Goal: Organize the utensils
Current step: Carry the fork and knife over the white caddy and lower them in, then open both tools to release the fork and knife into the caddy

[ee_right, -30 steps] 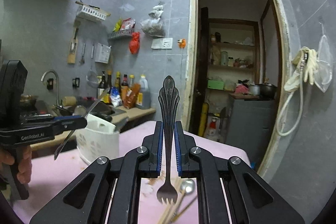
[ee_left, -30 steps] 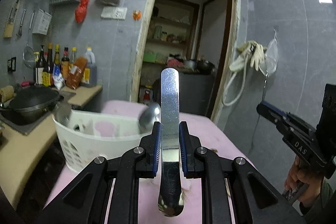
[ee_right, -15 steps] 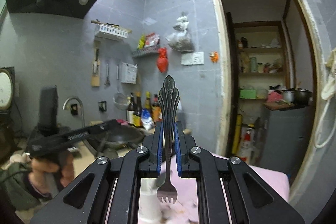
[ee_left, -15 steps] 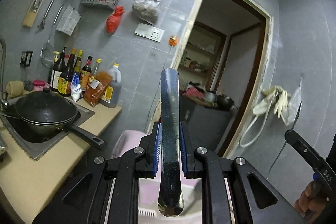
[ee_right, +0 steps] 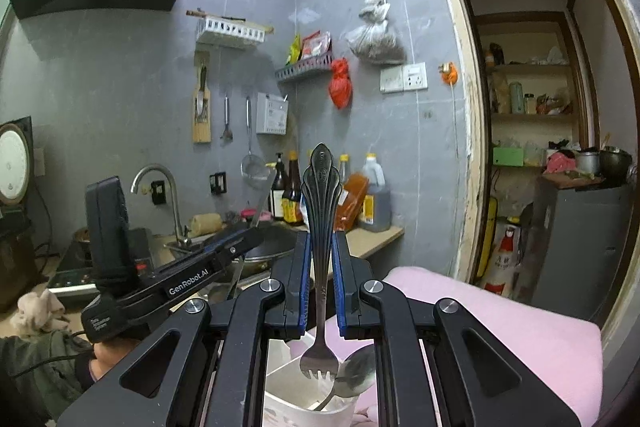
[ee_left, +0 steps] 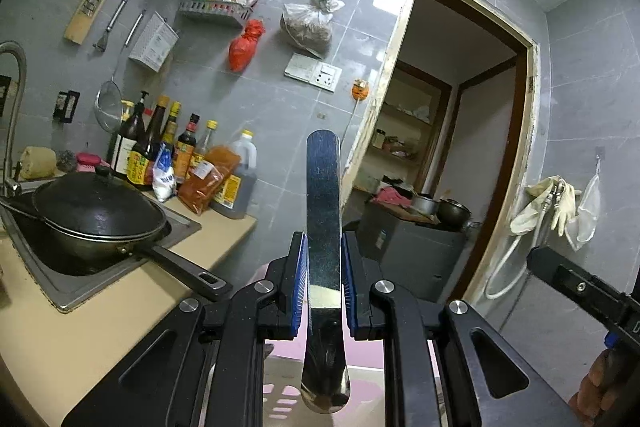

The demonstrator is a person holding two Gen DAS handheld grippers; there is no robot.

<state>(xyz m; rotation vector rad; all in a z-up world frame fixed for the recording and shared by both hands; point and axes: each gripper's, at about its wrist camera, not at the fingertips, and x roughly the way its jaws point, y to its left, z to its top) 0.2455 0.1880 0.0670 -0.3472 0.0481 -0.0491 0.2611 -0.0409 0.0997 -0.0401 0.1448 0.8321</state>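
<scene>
My left gripper [ee_left: 323, 239] is shut on a steel table knife [ee_left: 322, 187] that stands upright, its rounded end hanging over the white slotted utensil basket [ee_left: 280, 399]. My right gripper [ee_right: 320, 235] is shut on an ornate fork [ee_right: 320, 195], handle up, with the tines just above a compartment of the white basket [ee_right: 288, 405]. A spoon [ee_right: 357, 371] lies in that basket beside the tines. The left gripper [ee_right: 250, 235] with its knife [ee_right: 264, 195] shows at the left of the right wrist view. The right gripper [ee_left: 576, 285] shows at the right edge of the left wrist view.
The basket stands on a table with a pink cloth [ee_right: 500, 331]. To the left runs a beige counter [ee_left: 100, 327] with a black wok [ee_left: 96, 215] in the sink, a tap [ee_right: 160, 183] and sauce bottles [ee_left: 168, 155]. A doorway [ee_right: 532, 107] opens at the right.
Both grippers have moved over the basket, which went from ahead of them to below them. Both views swung toward the counter and wall. The knife and fork stay gripped.
</scene>
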